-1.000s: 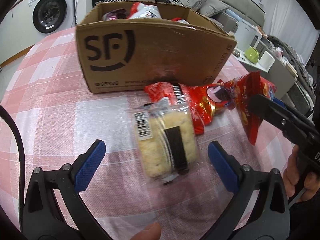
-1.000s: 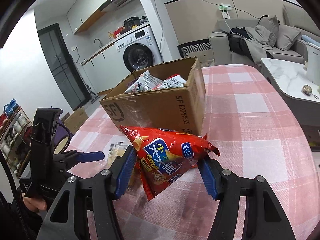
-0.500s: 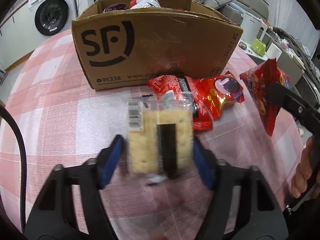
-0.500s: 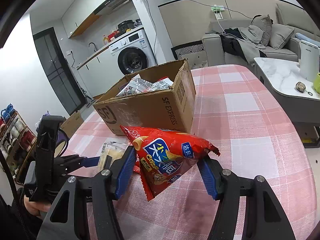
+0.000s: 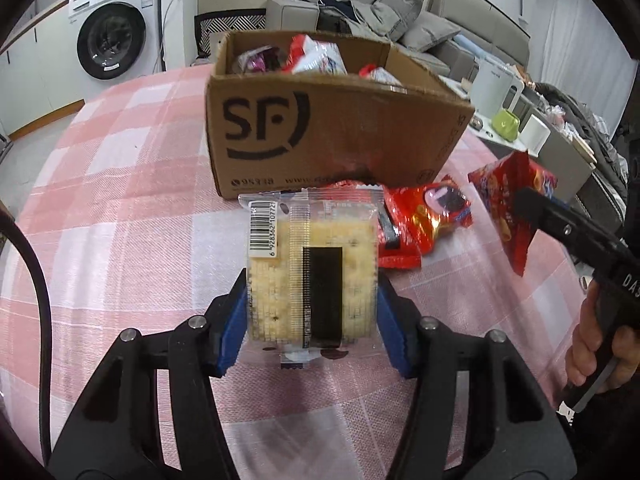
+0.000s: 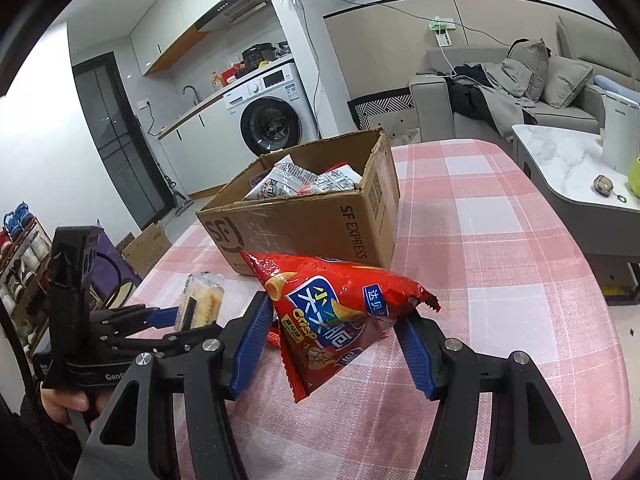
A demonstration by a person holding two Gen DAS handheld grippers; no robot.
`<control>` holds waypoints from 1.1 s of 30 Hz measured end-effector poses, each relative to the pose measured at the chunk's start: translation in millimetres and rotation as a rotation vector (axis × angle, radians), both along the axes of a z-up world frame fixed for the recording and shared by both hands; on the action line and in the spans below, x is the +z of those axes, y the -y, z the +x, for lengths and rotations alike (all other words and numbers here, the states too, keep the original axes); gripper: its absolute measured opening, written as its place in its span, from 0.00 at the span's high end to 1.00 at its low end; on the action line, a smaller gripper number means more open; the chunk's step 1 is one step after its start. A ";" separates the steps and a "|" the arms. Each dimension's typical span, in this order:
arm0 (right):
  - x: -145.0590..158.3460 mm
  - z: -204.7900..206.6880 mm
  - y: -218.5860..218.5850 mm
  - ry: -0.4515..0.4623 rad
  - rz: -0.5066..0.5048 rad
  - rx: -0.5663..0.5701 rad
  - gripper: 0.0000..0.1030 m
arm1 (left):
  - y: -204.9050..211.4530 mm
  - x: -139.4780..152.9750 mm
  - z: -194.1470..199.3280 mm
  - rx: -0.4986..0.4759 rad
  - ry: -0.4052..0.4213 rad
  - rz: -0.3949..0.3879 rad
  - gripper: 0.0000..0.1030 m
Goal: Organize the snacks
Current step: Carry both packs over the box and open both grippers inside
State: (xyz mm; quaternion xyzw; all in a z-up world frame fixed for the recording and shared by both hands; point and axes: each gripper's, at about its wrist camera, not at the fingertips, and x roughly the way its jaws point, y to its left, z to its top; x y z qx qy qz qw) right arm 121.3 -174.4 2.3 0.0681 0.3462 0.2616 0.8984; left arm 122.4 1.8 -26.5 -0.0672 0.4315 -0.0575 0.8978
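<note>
The left gripper [image 5: 312, 316], its jaws just closed, pinches the cracker pack [image 5: 312, 272]; the right gripper [image 6: 336, 344] clamps the chip bag [image 6: 332, 312].

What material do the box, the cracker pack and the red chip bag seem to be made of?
Box: brown corrugated cardboard, matte; printed logo, creased edges.
Cracker pack: clear glossy plastic film; the crackers show through, with a barcode label and crimped seams.
Chip bag: shiny printed film, probably plastic or foil laminate; it glints and has serrated sealed ends.

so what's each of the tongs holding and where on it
Left tongs: cracker pack, gripped across its lower sides. Right tongs: red crisp bag, pinched across its middle.
</note>
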 end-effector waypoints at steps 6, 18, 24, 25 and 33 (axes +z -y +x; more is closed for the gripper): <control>10.1 -3.2 -1.0 0.023 -0.002 0.002 0.39 | -19.2 20.0 -9.0 0.019 0.035 -0.013 0.47; 39.5 4.4 -7.5 0.083 -0.011 0.009 0.39 | -52.1 62.6 -7.4 0.057 0.114 -0.022 0.47; 50.4 15.4 -14.4 0.085 -0.016 0.017 0.39 | -53.8 80.9 7.1 0.058 0.151 -0.036 0.47; 52.2 16.9 -16.0 0.088 -0.020 0.018 0.39 | -54.2 84.6 9.6 0.058 0.159 -0.036 0.47; 65.1 33.6 -28.4 0.118 -0.031 0.027 0.39 | -54.3 108.1 34.3 0.047 0.201 -0.013 0.47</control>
